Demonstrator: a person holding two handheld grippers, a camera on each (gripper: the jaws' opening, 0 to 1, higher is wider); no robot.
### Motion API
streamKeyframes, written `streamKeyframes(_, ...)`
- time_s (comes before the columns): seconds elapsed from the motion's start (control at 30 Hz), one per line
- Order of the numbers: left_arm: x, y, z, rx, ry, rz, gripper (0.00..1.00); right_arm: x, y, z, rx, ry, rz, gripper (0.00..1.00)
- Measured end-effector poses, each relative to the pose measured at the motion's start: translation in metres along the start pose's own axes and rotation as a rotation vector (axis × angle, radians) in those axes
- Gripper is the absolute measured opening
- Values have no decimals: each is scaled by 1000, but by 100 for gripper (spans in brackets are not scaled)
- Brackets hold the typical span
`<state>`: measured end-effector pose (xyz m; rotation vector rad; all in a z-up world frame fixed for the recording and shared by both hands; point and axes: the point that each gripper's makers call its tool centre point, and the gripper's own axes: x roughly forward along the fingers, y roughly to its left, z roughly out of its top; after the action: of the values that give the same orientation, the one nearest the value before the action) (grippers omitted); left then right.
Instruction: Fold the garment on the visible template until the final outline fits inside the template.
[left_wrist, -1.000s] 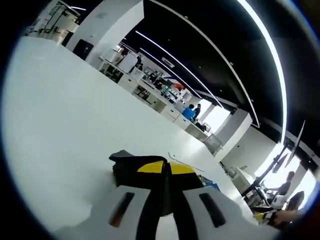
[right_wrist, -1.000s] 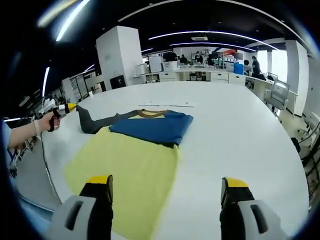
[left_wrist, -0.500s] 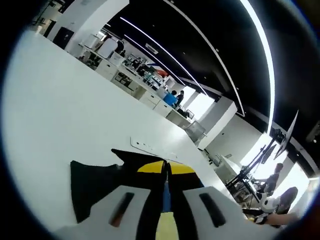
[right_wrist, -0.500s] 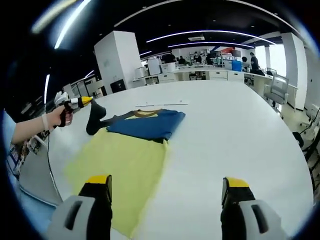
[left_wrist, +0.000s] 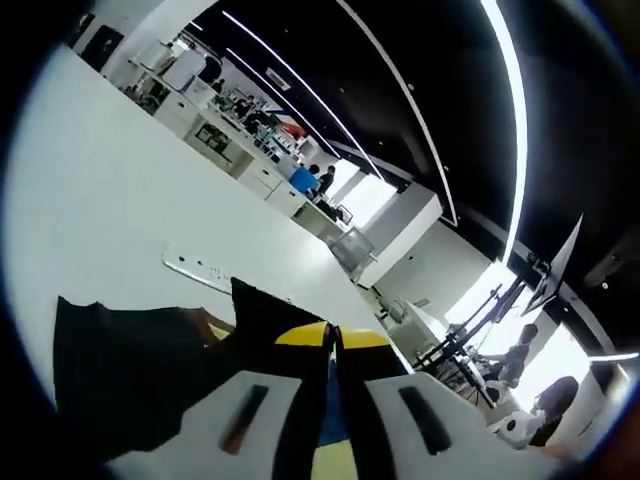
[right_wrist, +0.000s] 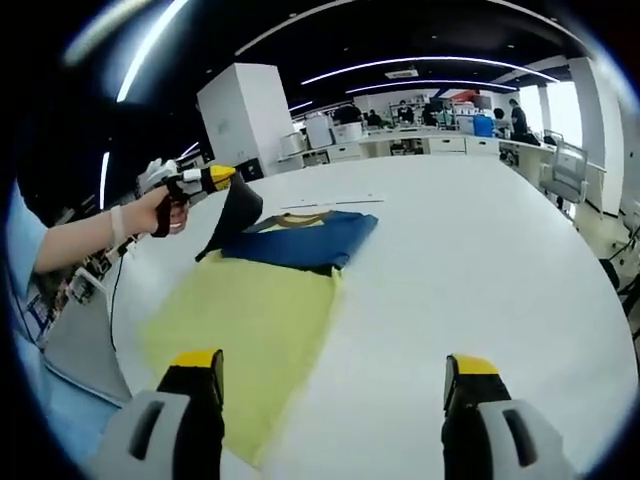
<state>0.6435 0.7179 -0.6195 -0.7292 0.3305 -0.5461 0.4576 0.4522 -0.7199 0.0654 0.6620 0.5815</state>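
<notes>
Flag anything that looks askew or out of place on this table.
Nothing damaged or spilled. The one oddity: the garment lies only partly on the yellow template, its far end past the template's edge, and its dark sleeve hangs lifted off the table, pinched in the left tool.

Light blue sleeve (right_wrist: 22, 300), white wristband (right_wrist: 117, 223), w/ white glove (right_wrist: 153, 176).

A blue garment (right_wrist: 300, 241) with a tan collar lies partly folded at the far end of a flat yellow template (right_wrist: 243, 340), its dark sleeve (right_wrist: 232, 215) lifted off the table.
</notes>
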Motion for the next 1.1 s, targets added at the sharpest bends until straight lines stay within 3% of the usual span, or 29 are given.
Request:
streamKeyframes(0.3,45,-20,-50,-22,90,-64,0,-2,-10,-6,27,0,-5,91)
streamKeyframes(0.57,70,-30,-91,-63,167,-97,0,1,-14,-13,42,16,-3,91)
streamKeyframes(0.63,77,-34,-103,-29,194,-106,0,2,-16,-13,46,13,-2,91)
streamKeyframes(0.87,88,-33,-134,-36,260,-100,0,5,-19,-15,61,21,1,91)
streamKeyframes(1.1,89,-26,-150,-57,295,-88,0,7,-20,-13,61,16,5,91)
